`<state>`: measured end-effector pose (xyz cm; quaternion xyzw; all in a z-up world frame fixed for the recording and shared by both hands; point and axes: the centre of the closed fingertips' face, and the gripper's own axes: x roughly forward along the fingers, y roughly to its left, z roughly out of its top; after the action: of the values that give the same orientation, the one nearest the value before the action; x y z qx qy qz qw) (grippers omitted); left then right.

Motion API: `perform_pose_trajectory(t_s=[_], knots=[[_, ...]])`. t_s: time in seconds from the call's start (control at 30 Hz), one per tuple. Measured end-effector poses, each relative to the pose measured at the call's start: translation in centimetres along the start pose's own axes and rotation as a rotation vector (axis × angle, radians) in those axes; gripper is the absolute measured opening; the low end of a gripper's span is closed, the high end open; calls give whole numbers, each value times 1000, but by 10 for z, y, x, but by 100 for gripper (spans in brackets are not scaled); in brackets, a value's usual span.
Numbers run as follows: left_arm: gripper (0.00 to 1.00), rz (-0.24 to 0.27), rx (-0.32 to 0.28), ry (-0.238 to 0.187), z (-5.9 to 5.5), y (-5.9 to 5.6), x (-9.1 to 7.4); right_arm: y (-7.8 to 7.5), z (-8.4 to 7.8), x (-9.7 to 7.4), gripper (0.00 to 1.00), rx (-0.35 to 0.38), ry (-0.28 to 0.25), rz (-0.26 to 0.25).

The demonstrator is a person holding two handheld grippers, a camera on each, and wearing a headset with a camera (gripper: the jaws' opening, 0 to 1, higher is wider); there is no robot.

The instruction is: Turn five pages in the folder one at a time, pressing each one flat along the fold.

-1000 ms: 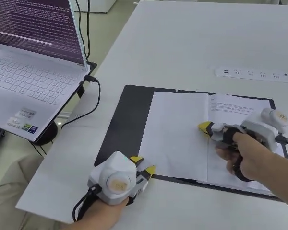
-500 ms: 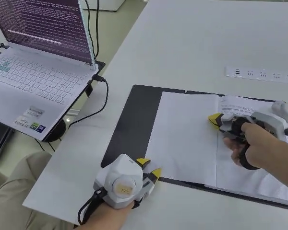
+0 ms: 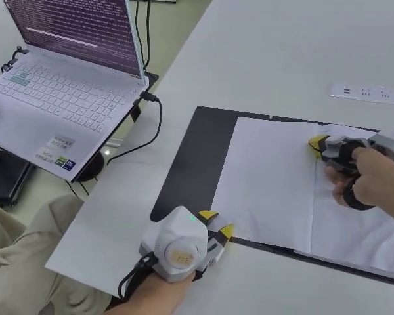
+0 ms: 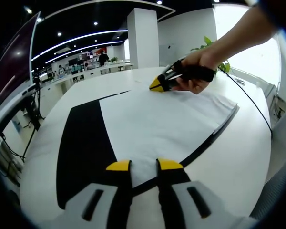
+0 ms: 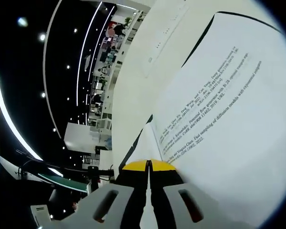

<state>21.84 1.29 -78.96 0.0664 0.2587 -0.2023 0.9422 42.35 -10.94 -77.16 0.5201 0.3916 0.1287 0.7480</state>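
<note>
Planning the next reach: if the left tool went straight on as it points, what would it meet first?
Most likely the white page lying in the folder: the left tool sits at the folder's near edge. Farther along waits the right tool, depth unclear.

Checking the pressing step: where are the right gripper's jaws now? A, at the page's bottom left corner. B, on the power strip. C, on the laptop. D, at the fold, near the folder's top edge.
D: the right gripper has its shut jaws at the fold, near the top edge of the folder.
</note>
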Motion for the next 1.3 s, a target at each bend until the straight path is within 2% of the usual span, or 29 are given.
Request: perform_pose_trajectory(t_s=[0.3, 0.63, 0.77, 1.0, 1.3], knots=[[19, 3, -4, -6, -1, 1, 1, 7, 17, 15, 0, 84, -67, 28], [19, 6, -4, -12, -2, 2, 1, 8, 34, 26, 0, 160, -148, 53], [19, 6, -4, -13, -3, 2, 1, 9, 37, 26, 0, 168, -167, 59], [19, 6, -4, -9, -2, 2, 1, 9, 35, 25, 0, 184, -148, 77], [19, 4, -5, -7, -2, 2, 1, 8, 17, 14, 0, 161, -61, 101]])
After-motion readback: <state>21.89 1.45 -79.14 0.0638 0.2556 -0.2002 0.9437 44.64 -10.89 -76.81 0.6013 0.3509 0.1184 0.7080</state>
